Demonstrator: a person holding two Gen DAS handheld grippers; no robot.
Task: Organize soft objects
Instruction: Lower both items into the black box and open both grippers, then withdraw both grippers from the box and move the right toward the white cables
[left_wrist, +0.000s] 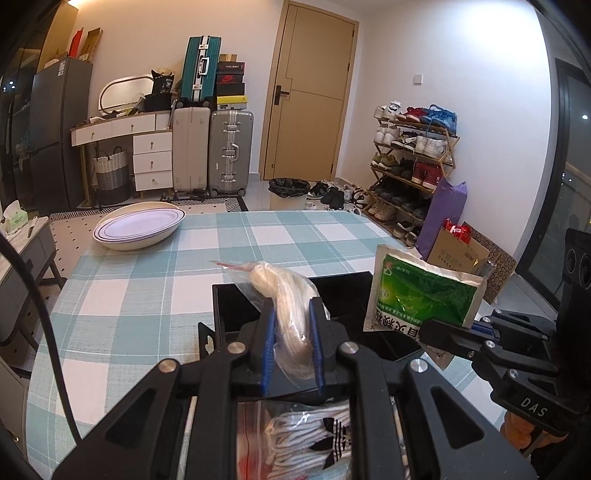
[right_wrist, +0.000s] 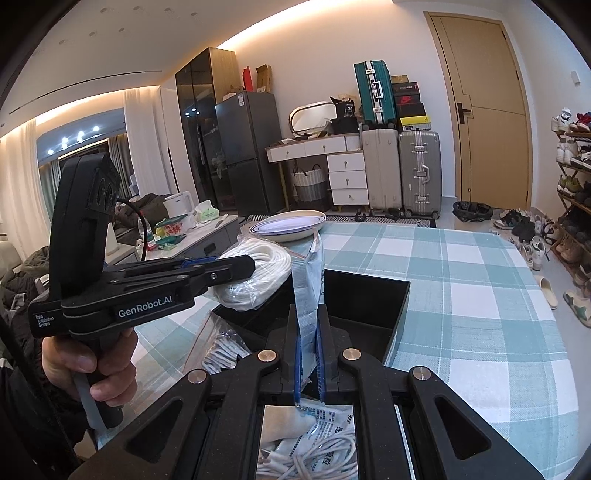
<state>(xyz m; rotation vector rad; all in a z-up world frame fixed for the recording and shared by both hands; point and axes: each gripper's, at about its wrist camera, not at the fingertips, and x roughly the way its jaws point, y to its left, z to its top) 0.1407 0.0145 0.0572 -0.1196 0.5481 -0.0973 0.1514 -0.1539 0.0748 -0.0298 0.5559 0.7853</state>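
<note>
Left wrist view: left claw (left_wrist: 291, 332) clamps a limp, light bagged cord bundle (left_wrist: 284, 295) mid-bundle; right claw (right_wrist: 308, 354) pinches the slippery green sachet (left_wrist: 421, 295) by its edge

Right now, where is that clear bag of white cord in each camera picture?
Left wrist view: the bag of white cord is at lower centre, pinched between the near fingers, over the black box.
Right wrist view: the bag is left of centre, held by the other gripper.
Shared landmark: the white oval plate.
</note>
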